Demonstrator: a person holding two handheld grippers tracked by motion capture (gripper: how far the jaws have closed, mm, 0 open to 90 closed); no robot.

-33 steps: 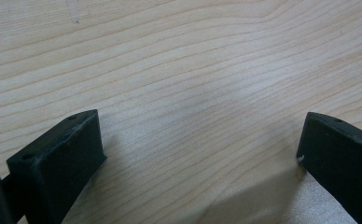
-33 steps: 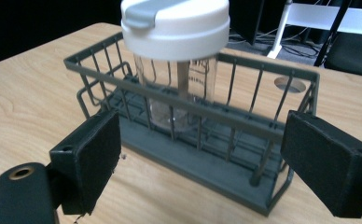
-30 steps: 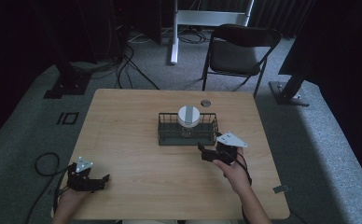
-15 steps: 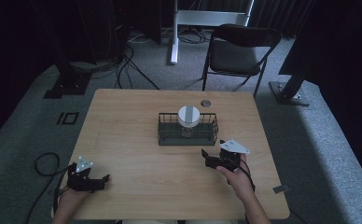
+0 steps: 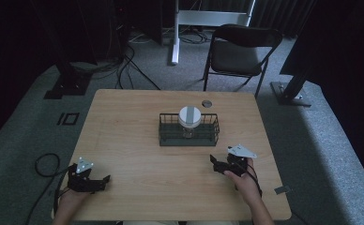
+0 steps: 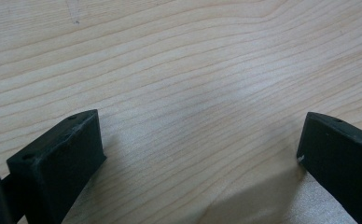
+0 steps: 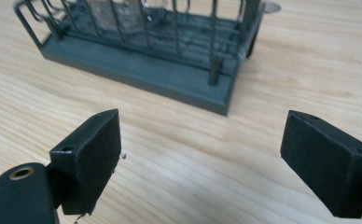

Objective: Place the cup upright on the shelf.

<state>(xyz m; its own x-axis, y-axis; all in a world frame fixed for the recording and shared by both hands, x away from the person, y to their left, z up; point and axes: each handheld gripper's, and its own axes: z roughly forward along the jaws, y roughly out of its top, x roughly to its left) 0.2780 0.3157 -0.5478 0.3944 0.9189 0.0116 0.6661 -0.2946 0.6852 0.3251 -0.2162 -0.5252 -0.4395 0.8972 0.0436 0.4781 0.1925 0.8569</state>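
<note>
A dark wire basket (image 5: 166, 134) (image 7: 179, 79) stands at the middle of the wooden table. Inside it is an upright glass jar with a white lid (image 5: 190, 116). My right gripper (image 5: 216, 161) (image 7: 200, 158) rests low on the table in front of the basket's right end, jaws wide open, nothing between them. Near the table's front left corner my left gripper (image 5: 104, 180) (image 6: 200, 154) lies over bare wood, its jaws spread wide and empty.
A small round metal disc (image 5: 207, 103) lies on the table behind the basket. A black folding chair (image 5: 238, 51) stands beyond the far edge. Cables (image 5: 44, 164) trail on the carpet at the left. Bare wood lies between the two grippers.
My right gripper has drawn back from the basket toward the table's front edge and dropped lower. The left gripper has stayed where it was.
</note>
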